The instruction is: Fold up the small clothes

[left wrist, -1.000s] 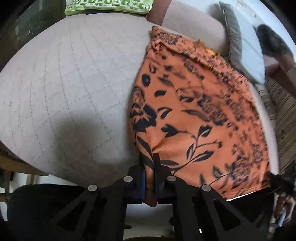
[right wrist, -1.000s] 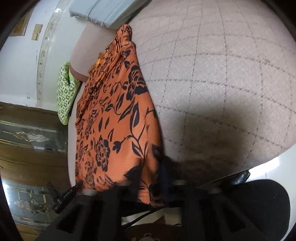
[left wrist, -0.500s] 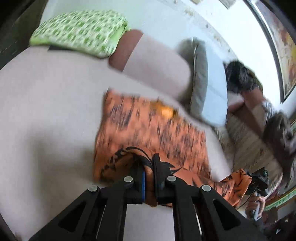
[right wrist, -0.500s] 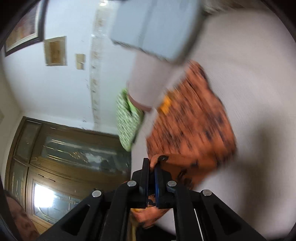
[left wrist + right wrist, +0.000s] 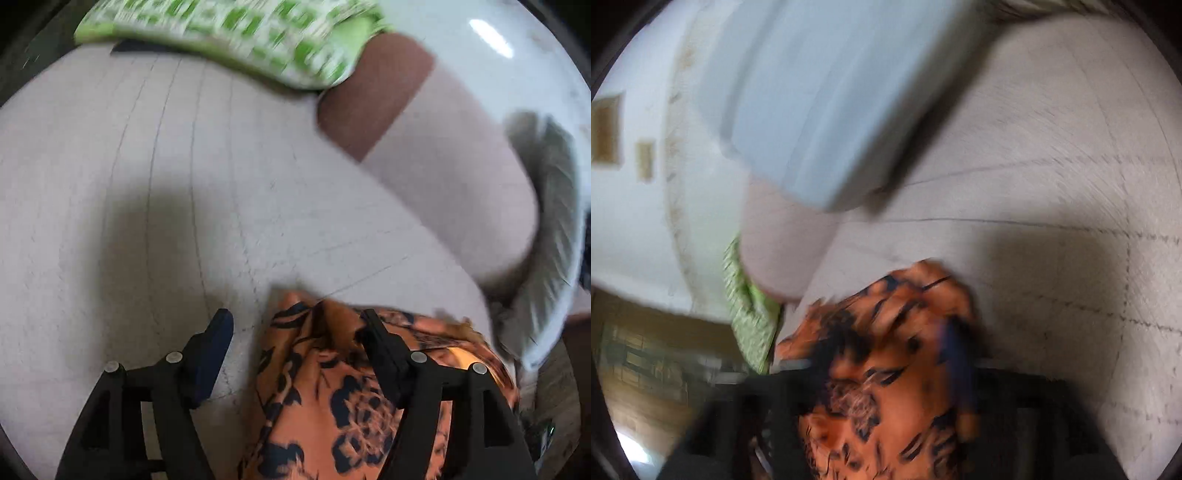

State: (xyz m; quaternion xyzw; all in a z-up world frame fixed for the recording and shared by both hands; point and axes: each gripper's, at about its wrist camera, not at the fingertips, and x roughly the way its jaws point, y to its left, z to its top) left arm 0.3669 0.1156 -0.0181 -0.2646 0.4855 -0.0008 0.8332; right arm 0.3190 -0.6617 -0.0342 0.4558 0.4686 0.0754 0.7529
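Two views both give you the same pale quilted bed (image 5: 155, 192), its stitched grid running across the whole surface; a white wall (image 5: 631, 229) rises behind it, and in the right wrist view a brown wooden door (image 5: 646, 387) sits below that wall. Take the beige bolster (image 5: 454, 192) at the head of the bed as your landmark. A green patterned cushion (image 5: 236, 33) lies just beside its brown end, and a grey pillow (image 5: 546, 229) leans against its other end — in the right wrist view that pillow (image 5: 820, 96) looks pale blue and blurred. Nothing stands between the bolster and your claws.

The orange floral garment (image 5: 332, 398) lies on the bed on the near side of the bolster, close to it, bunched at its far edge. Your left claw (image 5: 295, 325) is opening — its fingers stand wide, the garment's edge between them, the right finger over the cloth, neither pad pressing. Your right claw (image 5: 886, 354) is opening too; heavy blur hides the fingers' outline, with the garment (image 5: 886, 387) lying loose between them.
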